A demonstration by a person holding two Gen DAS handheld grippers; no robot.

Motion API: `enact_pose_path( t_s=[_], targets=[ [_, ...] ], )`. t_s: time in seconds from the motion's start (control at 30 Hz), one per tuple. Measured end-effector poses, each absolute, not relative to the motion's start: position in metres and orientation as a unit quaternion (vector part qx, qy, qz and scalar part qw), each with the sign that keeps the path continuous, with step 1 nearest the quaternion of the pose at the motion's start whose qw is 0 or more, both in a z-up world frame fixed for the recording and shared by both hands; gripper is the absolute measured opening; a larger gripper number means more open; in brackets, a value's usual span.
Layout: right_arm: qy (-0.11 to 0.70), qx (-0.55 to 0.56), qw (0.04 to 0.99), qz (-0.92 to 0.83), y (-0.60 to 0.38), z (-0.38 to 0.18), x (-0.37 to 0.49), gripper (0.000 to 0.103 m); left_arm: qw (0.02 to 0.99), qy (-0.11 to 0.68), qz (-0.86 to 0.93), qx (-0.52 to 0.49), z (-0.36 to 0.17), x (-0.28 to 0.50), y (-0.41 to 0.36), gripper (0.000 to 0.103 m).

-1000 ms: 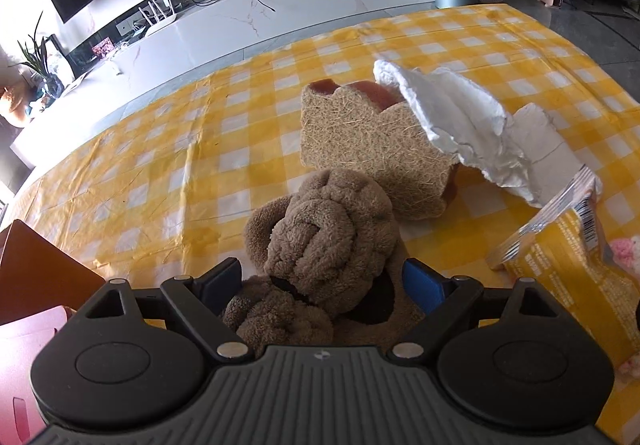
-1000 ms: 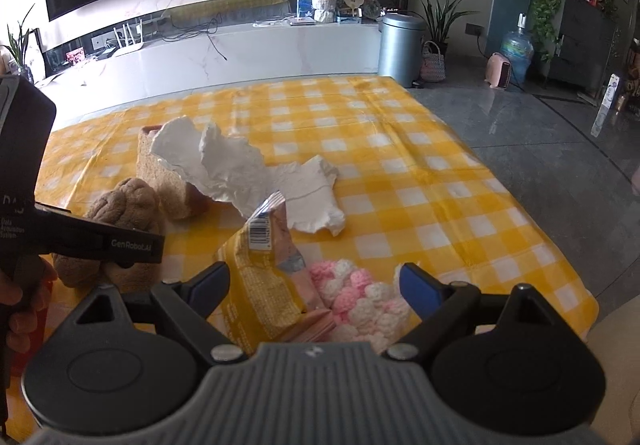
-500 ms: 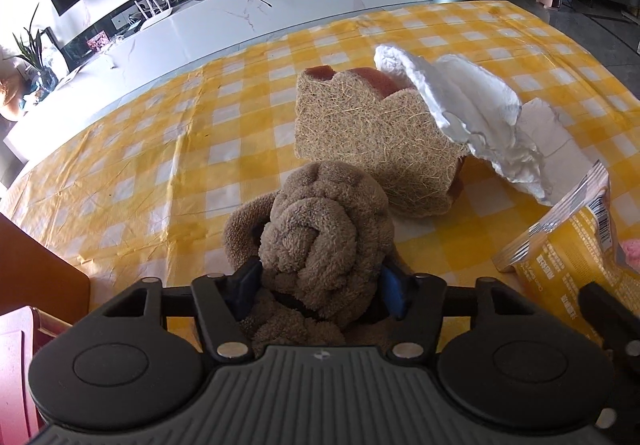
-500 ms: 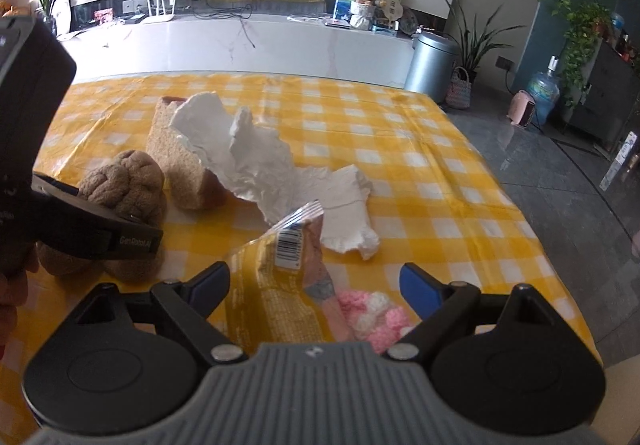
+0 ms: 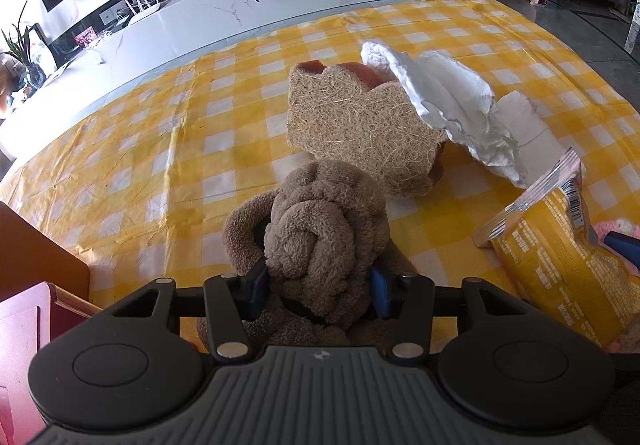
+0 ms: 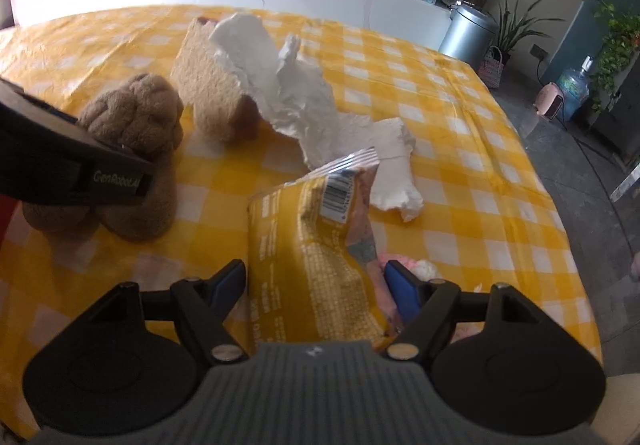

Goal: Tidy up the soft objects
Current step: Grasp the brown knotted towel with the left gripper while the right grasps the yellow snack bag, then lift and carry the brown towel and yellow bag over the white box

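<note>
left gripper (image 5: 318,287) jaws just closed, pinching brown plush toy (image 5: 326,229); right gripper (image 6: 316,287), tilted down, narrowing around yellow packet (image 6: 308,257).

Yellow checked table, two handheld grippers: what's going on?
A person is sorting soft items. The left gripper has just been closing and now squeezes the brown plush toy. The right gripper has been closing around the yellow snack bag, pads not clearly pressing yet. The fibre sponge and white crumpled paper lie untouched behind.

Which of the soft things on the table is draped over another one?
The crumpled white cloth: it lies over the bread-shaped sponge, while the brown plush sits apart.
</note>
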State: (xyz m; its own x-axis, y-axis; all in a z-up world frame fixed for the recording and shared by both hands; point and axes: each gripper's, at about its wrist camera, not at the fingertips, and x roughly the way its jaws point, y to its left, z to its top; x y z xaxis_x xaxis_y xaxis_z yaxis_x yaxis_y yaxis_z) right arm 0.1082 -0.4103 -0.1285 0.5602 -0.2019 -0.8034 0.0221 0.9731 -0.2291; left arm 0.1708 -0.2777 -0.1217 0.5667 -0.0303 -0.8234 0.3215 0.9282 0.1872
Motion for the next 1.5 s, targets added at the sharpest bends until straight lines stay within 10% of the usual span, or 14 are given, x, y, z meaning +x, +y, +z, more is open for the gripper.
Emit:
enact_pose_path(
  t_s=[0.23, 0.57, 1.5],
  targets=[
    [0.464, -0.059, 0.882, -0.056, -0.42, -0.125, 0.104, 0.057, 0.885, 0.424, -0.075, 0.176, -0.134, 0.174, -0.284, 0.077],
    [0.425, -0.006, 0.904, -0.04, -0.426, -0.105, 0.095, 0.056, 0.884, 0.432, -0.091, 0.155, -0.128, 0.175, -0.28, 0.054],
    [0.266, 0.122, 0.939, -0.184, -0.448, -0.031, 0.038, 0.054, 0.932, 0.322, -0.163, -0.019, 0.01, 0.129, -0.236, 0.054]
  ],
)
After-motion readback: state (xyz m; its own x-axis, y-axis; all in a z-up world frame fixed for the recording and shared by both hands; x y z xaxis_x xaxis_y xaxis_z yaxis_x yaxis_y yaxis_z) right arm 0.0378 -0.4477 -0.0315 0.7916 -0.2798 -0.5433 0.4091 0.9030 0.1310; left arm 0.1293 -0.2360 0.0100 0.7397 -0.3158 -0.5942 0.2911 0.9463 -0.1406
